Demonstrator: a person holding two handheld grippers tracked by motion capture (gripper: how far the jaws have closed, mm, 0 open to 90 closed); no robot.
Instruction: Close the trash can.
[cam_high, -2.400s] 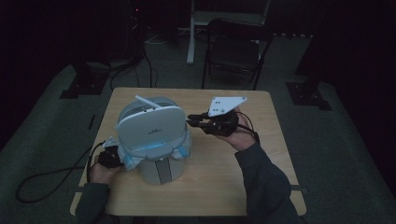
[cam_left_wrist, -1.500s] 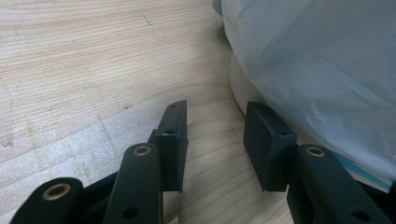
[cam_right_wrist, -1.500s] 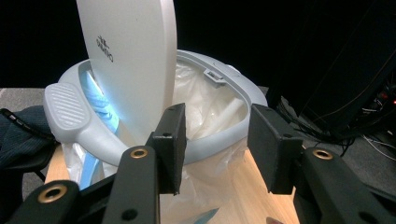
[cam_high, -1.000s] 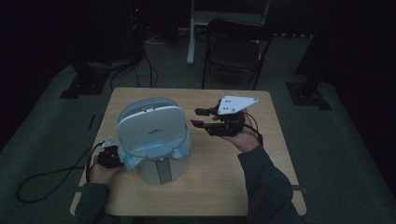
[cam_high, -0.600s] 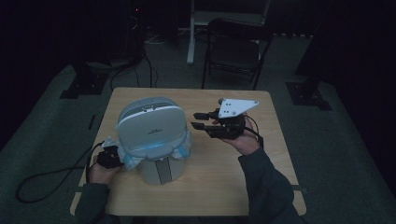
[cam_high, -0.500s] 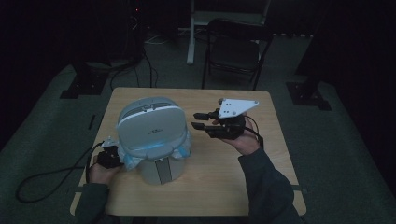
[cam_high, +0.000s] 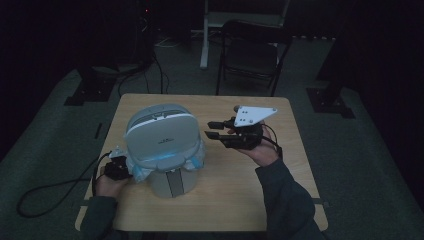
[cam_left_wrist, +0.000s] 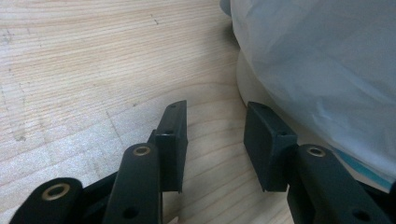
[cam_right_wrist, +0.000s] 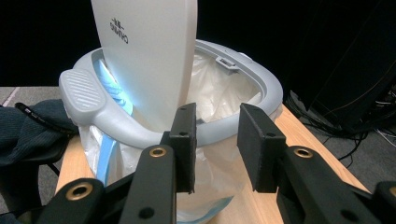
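Trash bin (cam_high: 162, 150), white and grey with a plastic liner bag (cam_right_wrist: 212, 163) spilling over its rim, stood on the left half of the wooden table (cam_high: 280, 195). From above its lid (cam_high: 161, 136) covered the top; from the right gripper's view the lid stood raised, with the grey rim ring (cam_right_wrist: 252, 93) and the bag-lined opening visible behind it. A dark folding chair (cam_high: 252, 55) stood on the floor beyond the table's far edge.

On the table's right half, the right gripper (cam_high: 214, 129) was held above the surface, its jaws pointing at the bin and apart from it. Those jaws had just been closing; they stood with a clear gap and nothing between them.

Low at the bin's left side sat the left gripper (cam_high: 119, 167), near the table's front edge. In its own view its jaws (cam_left_wrist: 215, 140) stood apart over bare wood, empty, with the bag and the bin's base just beside one of them.
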